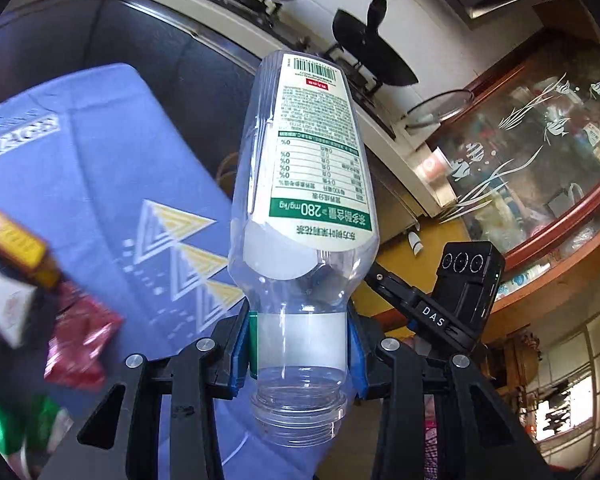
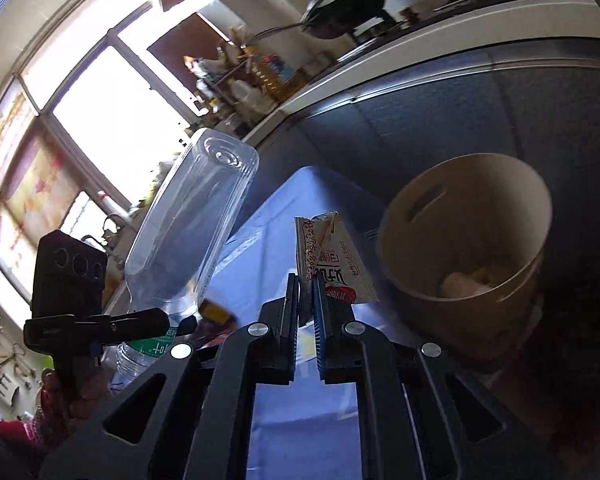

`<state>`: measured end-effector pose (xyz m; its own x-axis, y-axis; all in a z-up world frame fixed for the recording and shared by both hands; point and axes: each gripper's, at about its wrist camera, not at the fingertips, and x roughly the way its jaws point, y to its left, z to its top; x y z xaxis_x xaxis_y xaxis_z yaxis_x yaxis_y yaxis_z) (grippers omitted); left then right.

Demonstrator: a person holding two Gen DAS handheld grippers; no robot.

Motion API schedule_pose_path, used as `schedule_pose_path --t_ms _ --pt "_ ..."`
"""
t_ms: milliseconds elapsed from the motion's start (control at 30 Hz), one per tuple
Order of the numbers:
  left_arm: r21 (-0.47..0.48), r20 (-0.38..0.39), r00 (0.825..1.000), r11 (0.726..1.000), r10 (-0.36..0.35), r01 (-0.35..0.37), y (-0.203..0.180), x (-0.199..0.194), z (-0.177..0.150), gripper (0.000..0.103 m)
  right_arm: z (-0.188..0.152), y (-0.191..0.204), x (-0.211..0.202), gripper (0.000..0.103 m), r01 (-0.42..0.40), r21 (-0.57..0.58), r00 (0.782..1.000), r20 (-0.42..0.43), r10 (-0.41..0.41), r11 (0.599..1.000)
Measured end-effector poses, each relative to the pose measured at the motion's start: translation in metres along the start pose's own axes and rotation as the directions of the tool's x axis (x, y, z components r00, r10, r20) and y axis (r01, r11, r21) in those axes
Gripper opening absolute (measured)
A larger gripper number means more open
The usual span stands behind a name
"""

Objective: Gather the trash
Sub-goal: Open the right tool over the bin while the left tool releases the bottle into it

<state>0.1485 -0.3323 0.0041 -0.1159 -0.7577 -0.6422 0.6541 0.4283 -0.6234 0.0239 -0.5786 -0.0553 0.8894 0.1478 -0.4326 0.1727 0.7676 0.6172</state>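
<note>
My left gripper (image 1: 300, 344) is shut on the neck of an empty clear plastic bottle (image 1: 304, 168) with a white and green label, held in the air with its base pointing away. The same bottle (image 2: 192, 220) shows at the left of the right wrist view. My right gripper (image 2: 308, 292) is shut on a beige printed snack wrapper (image 2: 332, 256) and holds it above the blue tablecloth (image 2: 260, 240). A tan round bin (image 2: 468, 256) stands just right of the wrapper, open, with pale scraps inside.
On the blue patterned tablecloth (image 1: 100, 168) lie a red wrapper (image 1: 80, 344), a yellow box (image 1: 16, 244), a white carton and green packaging at the left edge. A dark cabinet and a counter with a stove and pans (image 1: 364, 40) stand behind.
</note>
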Motion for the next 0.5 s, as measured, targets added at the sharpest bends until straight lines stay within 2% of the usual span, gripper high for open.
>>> schedule_pose_path --t_ms 133,200,233,267,333,400,500 --pt "-0.062 -0.102 0.993 0.996 -0.062 0.056 -0.003 0.083 0.039 0.040 0.023 -0.054 0.016 0.010 0.106 0.034 0.994 -0.024 -0.105 0.994" --pt "-0.111 -0.147 0.985 0.991 -0.090 0.074 0.001 0.113 0.051 0.040 0.028 -0.075 0.029 0.017 0.147 0.055 0.988 -0.051 -0.144 0.988" --pt "-0.134 -0.176 0.979 0.988 -0.099 0.076 0.003 0.127 0.055 0.040 0.030 -0.089 0.034 0.029 0.163 0.073 0.985 -0.060 -0.159 0.984" --pt "-0.149 -0.204 0.974 0.987 -0.097 0.066 0.005 0.138 0.056 0.041 0.031 -0.096 0.038 0.049 0.182 0.084 0.982 -0.061 -0.177 0.980" --pt "-0.175 -0.264 0.962 0.984 -0.068 0.022 0.009 0.155 0.056 0.041 0.035 -0.113 0.045 0.071 0.215 0.114 0.977 -0.042 -0.211 0.970" --pt "-0.213 -0.300 0.953 0.977 -0.049 -0.017 0.016 0.163 0.056 0.041 0.036 -0.122 0.047 0.072 0.212 0.137 0.977 -0.026 -0.211 0.968" --pt "-0.235 -0.296 0.955 0.971 -0.028 -0.045 0.023 0.162 0.058 0.042 0.038 -0.129 0.050 0.073 0.200 0.162 0.979 -0.008 -0.202 0.966"
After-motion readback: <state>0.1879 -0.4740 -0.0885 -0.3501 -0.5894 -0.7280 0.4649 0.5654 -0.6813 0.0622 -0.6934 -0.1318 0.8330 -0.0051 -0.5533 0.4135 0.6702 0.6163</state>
